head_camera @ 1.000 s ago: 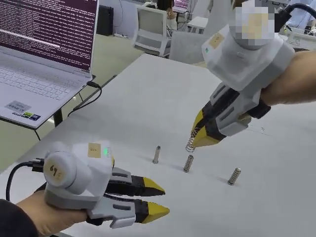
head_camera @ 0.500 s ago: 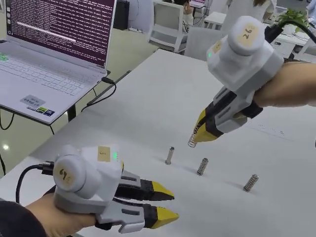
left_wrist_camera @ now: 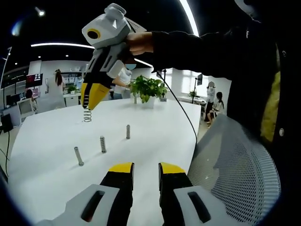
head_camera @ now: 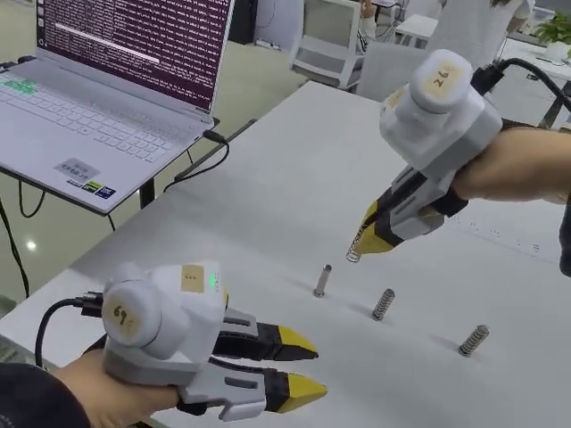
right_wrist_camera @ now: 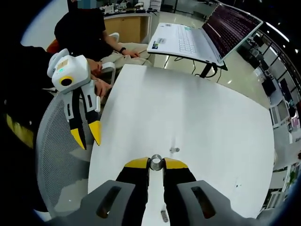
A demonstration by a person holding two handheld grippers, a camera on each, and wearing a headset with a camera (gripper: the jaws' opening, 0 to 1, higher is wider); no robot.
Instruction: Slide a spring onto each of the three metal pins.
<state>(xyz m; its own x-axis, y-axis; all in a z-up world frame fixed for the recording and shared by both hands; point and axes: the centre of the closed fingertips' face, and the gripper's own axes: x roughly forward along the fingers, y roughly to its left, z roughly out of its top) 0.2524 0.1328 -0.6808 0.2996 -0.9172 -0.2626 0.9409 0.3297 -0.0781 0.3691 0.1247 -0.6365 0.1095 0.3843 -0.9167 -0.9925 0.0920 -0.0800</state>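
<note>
Three thin metal pins stand in a row on the white table [head_camera: 268,196]. The left pin [head_camera: 322,280] is bare. The middle pin [head_camera: 383,304] and the right pin [head_camera: 474,340] each carry a spring. My right gripper [head_camera: 373,242] hovers just above and to the right of the bare pin, shut on a small spring [head_camera: 355,247] that hangs from its yellow tips. The right gripper view shows this spring [right_wrist_camera: 156,163] between the jaws, with the bare pin [right_wrist_camera: 174,150] just beyond. My left gripper [head_camera: 305,366] rests low near the table's front edge, open and holding nothing.
An open laptop [head_camera: 116,98] sits on a stand left of the table, its cable [head_camera: 192,169] trailing to the table edge. A mesh chair [left_wrist_camera: 240,174] is close behind the front edge. A potted plant [left_wrist_camera: 148,87] stands at the far side of the table.
My right gripper has carried the spring leftward, closer to the bare pin. The left gripper has stayed about where it was. The head camera has shifted.
</note>
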